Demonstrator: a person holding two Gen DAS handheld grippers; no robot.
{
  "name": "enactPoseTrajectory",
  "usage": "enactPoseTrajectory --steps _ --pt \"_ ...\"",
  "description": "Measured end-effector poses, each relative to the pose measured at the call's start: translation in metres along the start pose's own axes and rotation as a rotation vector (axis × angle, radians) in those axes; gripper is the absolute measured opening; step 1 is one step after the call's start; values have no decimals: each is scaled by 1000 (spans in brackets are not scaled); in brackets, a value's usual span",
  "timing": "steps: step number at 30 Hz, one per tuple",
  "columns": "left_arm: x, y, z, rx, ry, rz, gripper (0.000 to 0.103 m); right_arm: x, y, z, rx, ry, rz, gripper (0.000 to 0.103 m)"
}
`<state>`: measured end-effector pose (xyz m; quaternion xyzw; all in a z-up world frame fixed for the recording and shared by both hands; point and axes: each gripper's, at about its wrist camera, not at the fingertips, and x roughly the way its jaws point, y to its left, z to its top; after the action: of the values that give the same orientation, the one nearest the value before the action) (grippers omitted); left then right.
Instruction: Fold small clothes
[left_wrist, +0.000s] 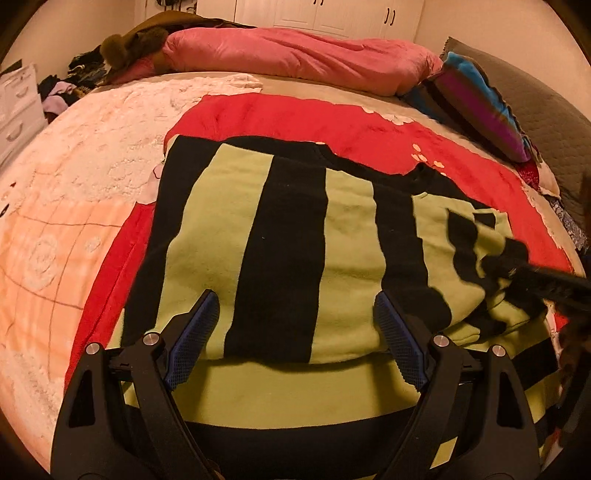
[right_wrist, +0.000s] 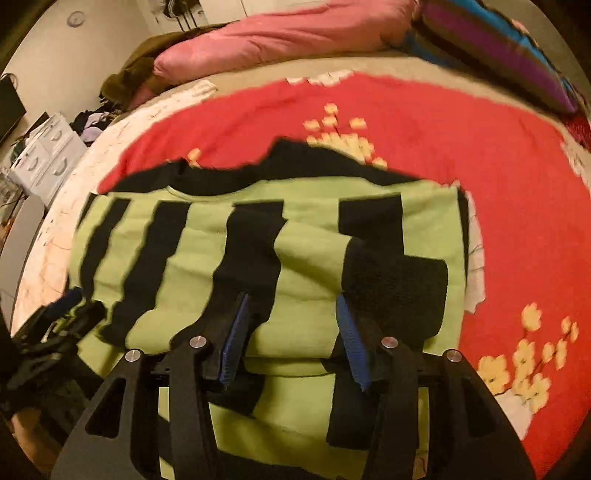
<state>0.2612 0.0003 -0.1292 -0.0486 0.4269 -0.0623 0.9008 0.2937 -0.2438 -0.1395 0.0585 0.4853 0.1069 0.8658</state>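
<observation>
Striped sweater (left_wrist: 288, 236) on red blanket (left_wrist: 369, 129), seemingly part-folded.

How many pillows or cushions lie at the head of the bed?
2: a long pink satin pillow along the far edge, and a blue-and-purple striped cushion at its right end. Others may be hidden.

no text, label, brand, number or sign can be read in either view.
</observation>
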Motion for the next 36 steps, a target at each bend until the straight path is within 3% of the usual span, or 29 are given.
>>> enactPoseTrajectory --steps 3,5,7,10,13,17,19,29,36 --pt "-3 4 0 -24 -12 -27 81 3 5 -5 -51 -17 -17 47" --pt "-8 6 2 -39 -35 -39 81 -4 2 -6 -19 -21 20 49" --pt "-15 6 4 -37 -64 -28 81 -14 -2 -5 25 -38 71 55" --pt "-26 6 7 -36 -109 -25 81 -32 1 -8 8 -68 65 65" --pt "-37 7 8 -31 -144 -4 89 -49 0 -11 24 -98 81 78" --pt "-51 10 7 -44 -180 16 93 -66 -4 -9 43 -129 92 81" --pt "-58 14 7 -67 -185 19 93 -75 -6 -8 57 -150 99 92" --pt "-99 21 4 -98 -260 107 94 -118 -11 -11 58 -205 110 96" --pt "-133 24 -12 -102 -268 158 94 -149 -13 -24 46 -228 121 96"
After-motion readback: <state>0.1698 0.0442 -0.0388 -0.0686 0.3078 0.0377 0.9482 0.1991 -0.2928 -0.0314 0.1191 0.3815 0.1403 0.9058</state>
